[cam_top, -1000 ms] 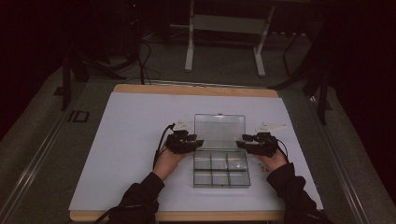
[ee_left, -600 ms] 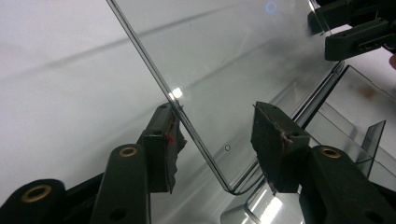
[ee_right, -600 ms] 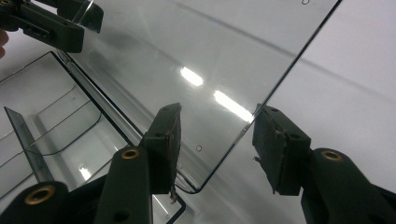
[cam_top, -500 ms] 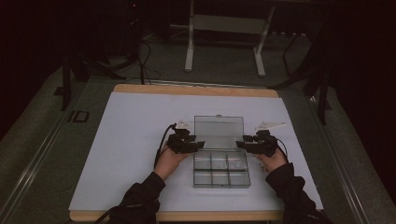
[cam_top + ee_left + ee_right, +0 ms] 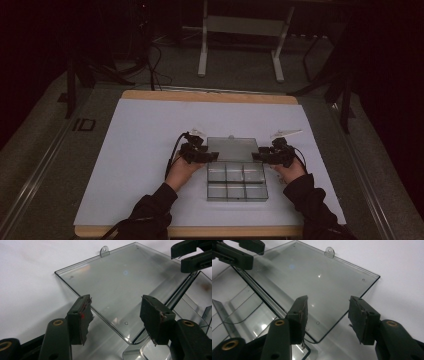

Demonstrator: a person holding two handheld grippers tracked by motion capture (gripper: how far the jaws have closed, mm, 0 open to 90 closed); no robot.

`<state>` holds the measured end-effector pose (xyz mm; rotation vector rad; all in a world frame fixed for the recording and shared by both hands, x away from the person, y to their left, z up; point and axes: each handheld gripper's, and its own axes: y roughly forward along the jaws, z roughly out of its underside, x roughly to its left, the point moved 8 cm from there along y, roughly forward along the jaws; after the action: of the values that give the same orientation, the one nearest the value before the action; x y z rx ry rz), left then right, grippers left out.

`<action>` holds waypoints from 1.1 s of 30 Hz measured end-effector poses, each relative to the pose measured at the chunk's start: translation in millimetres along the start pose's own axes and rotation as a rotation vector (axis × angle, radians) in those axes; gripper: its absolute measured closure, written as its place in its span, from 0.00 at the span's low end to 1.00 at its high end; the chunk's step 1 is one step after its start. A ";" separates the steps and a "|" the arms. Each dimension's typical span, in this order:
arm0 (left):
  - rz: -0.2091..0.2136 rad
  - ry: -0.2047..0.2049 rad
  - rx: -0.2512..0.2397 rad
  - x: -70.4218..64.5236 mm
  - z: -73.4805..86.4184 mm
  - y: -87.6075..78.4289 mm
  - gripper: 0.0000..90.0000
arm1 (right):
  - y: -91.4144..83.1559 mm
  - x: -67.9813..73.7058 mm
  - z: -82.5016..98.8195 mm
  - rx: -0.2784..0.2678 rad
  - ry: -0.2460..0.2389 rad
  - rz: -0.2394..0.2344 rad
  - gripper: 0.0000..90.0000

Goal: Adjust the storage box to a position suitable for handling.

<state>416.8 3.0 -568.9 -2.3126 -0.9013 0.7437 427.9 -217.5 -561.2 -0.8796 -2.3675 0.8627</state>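
Tabletop (image 5: 140,165): a wide white sheet is laid over a wooden board, whose edge is seen at the far and near sides; everything below is carried on it.

Clear box (image 5: 237,183): a transparent compartment box is set near the middle of the tabletop, toward the person's side. Six compartments in two rows of three are counted in the high view. No contents can be made out in them.

Lid (image 5: 232,149): the clear lid is swung fully open and is laid flat on the white sheet beyond the compartments, joined to the box along its near edge. A small hanging tab (image 5: 104,250) is seen at the middle of its far edge.

Left gripper (image 5: 212,156): it is held at the lid's left edge, pointed inward. In the left gripper view the lid's corner (image 5: 125,337) is seen between the two fingers (image 5: 81,315), with clear gaps on both sides; nothing is pressed. The fingers have just been opening and stand released.

Right gripper (image 5: 255,156): it is held at the lid's right edge, facing the left one. In the right gripper view the lid's near corner (image 5: 318,336) lies between the fingers (image 5: 362,317), untouched. These fingers also stand released, with nothing grasped.

Hands: the left hand (image 5: 181,172) and right hand (image 5: 290,172) are seen in dark sleeves entering from the bottom edge.
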 end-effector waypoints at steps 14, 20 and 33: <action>0.071 0.048 -0.110 -14.6 -11.6 -20.7 0.20 | -11.1 3.7 -7.6 0.009 -0.045 0.000 0.46; 0.066 0.050 -0.131 -15.5 -10.3 -28.8 0.01 | -20.4 3.2 -6.4 0.020 -0.061 -0.001 0.44; 0.103 0.066 -0.135 -18.0 13.7 -50.1 0.01 | -45.2 1.2 9.9 0.071 -0.134 -0.004 0.45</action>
<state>375.3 25.3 -540.6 -2.5028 -0.8318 0.6621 402.7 -247.5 -536.5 -0.8116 -2.4339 1.0269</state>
